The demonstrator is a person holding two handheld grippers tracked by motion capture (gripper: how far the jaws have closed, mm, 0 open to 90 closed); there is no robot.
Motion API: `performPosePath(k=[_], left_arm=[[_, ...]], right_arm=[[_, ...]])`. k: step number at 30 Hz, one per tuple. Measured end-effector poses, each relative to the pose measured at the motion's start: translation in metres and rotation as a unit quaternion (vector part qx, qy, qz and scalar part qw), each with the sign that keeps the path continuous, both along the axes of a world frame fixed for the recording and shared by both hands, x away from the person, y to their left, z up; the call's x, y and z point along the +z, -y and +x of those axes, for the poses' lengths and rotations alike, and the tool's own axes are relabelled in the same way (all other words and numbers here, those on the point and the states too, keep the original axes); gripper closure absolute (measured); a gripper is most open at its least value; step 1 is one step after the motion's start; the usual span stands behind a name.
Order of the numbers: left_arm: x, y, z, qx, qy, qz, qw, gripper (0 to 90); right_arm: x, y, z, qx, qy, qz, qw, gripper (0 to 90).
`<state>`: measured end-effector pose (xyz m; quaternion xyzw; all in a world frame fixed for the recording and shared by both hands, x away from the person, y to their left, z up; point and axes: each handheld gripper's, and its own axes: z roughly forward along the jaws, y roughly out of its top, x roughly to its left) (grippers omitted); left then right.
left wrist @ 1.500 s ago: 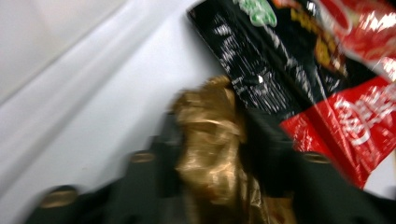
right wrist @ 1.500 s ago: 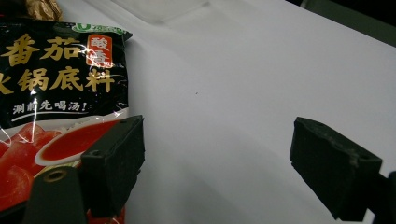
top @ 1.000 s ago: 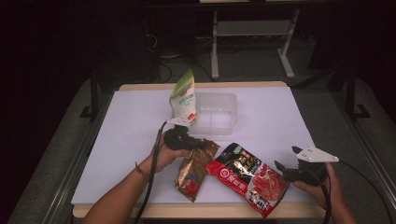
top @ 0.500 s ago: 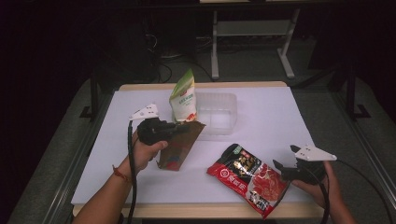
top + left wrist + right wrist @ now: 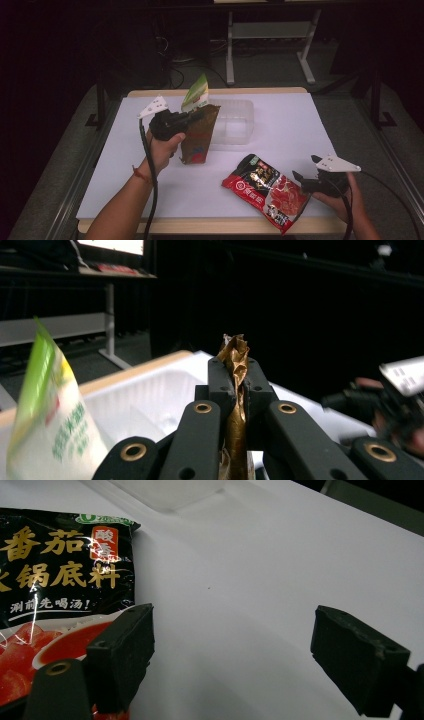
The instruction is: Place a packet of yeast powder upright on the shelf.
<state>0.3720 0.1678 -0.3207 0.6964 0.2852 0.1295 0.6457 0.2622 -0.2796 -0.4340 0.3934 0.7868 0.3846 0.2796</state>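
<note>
My left gripper [image 5: 196,117] is shut on the top edge of a brown-gold pouch [image 5: 199,139], which hangs upright above the table, just left of a clear plastic container [image 5: 234,125]. In the left gripper view the jaws [image 5: 235,376] pinch the crumpled gold foil [image 5: 235,351]. A green-and-white pouch [image 5: 195,92] stands behind it at the container's left end. A red-and-black pouch [image 5: 267,190] lies flat at the front right. My right gripper [image 5: 299,179] rests open at its right edge, with one pad over the pouch [image 5: 55,580] and bare table between the jaws [image 5: 232,635].
The white table top [image 5: 300,130] has a wooden front edge [image 5: 200,226]. A metal stand [image 5: 270,35] and cables sit on the dark floor behind the table. The person's other hand and gripper [image 5: 385,400] are seen blurred in the left gripper view.
My left gripper has lifted the brown pouch off the table and carried it left and back toward the container; it now hangs upright. The right gripper has stayed put.
</note>
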Motion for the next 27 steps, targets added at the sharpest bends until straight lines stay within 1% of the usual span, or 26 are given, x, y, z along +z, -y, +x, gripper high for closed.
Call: performPosePath(k=[1, 2, 3, 4, 6, 7, 8, 9, 10, 11, 12, 13, 15, 18, 19, 21, 23, 25, 27], left_arm=[[0.001, 0.003, 0.004, 0.008, 0.002, 0.001, 1.0, 86.4], [0.002, 0.006, 0.009, 0.014, 0.001, -0.006, 0.9999, 86.4], [0.003, 0.009, 0.013, 0.022, 0.001, -0.007, 0.9997, 86.4], [0.005, 0.012, 0.016, 0.028, 0.006, -0.002, 0.9996, 86.4], [0.006, 0.019, 0.024, 0.038, 0.004, -0.01, 0.9992, 86.4], [0.007, 0.023, 0.028, 0.042, 0.006, -0.005, 0.9991, 86.4], [0.008, 0.027, 0.031, 0.05, 0.011, 0.001, 0.9987, 86.5], [0.008, 0.031, 0.035, 0.056, 0.011, -0.007, 0.9983, 86.5], [0.009, 0.034, 0.039, 0.063, 0.01, -0.004, 0.998, 86.4], [0.009, 0.038, 0.043, 0.075, 0.015, 0.008, 0.997, 86.4], [0.009, 0.041, 0.047, 0.085, 0.021, 0.012, 0.9961, 86.5], [0.008, 0.044, 0.051, 0.088, 0.019, 0.007, 0.9959, 86.5], [0.006, 0.05, 0.059, 0.099, 0.02, 0.014, 0.9947, 86.4], [0.002, 0.058, 0.07, 0.111, 0.017, 0.015, 0.9935, 86.4], [0.0, 0.061, 0.073, 0.113, 0.016, 0.013, 0.9934, 86.5], [-0.003, 0.067, 0.078, 0.121, 0.026, 0.023, 0.9921, 86.5], [-0.007, 0.07, 0.085, 0.126, 0.019, 0.013, 0.9918, 86.4], [-0.011, 0.072, 0.09, 0.132, 0.022, 0.016, 0.9908, 86.5], [-0.013, 0.075, 0.094, 0.142, 0.021, 0.014, 0.9896, 86.4]], right_arm=[[0.0, 0.0, 0.0, 0.0, 0.0, 0.0, 1.0, 17.0], [0.0, 0.001, 0.0, -0.002, 0.0, 0.002, 1.0, 17.0], [0.0, 0.001, 0.0, -0.002, 0.0, 0.002, 1.0, 17.0], [0.0, 0.001, -0.001, -0.002, 0.0, 0.002, 1.0, 17.0], [0.0, 0.003, -0.001, -0.004, 0.002, 0.004, 1.0, 17.0], [0.0, 0.003, -0.001, -0.004, 0.002, 0.004, 1.0, 17.0], [0.0, 0.004, -0.001, -0.005, 0.002, 0.003, 1.0, 17.0], [0.0, 0.004, -0.001, -0.005, 0.002, 0.003, 1.0, 17.0], [0.0, 0.004, -0.001, -0.004, 0.002, 0.004, 1.0, 17.0], [0.0, 0.003, -0.001, -0.004, 0.002, 0.004, 1.0, 17.0], [0.0, 0.003, -0.001, -0.004, 0.002, 0.004, 1.0, 17.0], [0.0, 0.003, -0.001, -0.004, 0.002, 0.005, 1.0, 17.0], [0.0, 0.003, -0.001, -0.004, 0.002, 0.005, 1.0, 17.0], [0.0, 0.004, -0.002, -0.005, 0.004, 0.005, 1.0, 17.0], [0.0, 0.004, -0.002, -0.005, 0.005, 0.005, 1.0, 17.0], [0.0, 0.005, -0.001, -0.005, 0.005, 0.005, 1.0, 17.0], [0.0, 0.006, -0.001, -0.006, 0.006, 0.005, 1.0, 17.0], [0.001, 0.005, -0.002, -0.006, 0.007, 0.005, 0.9999, 17.0], [0.001, 0.006, -0.002, -0.006, 0.009, 0.005, 0.9999, 17.0]])
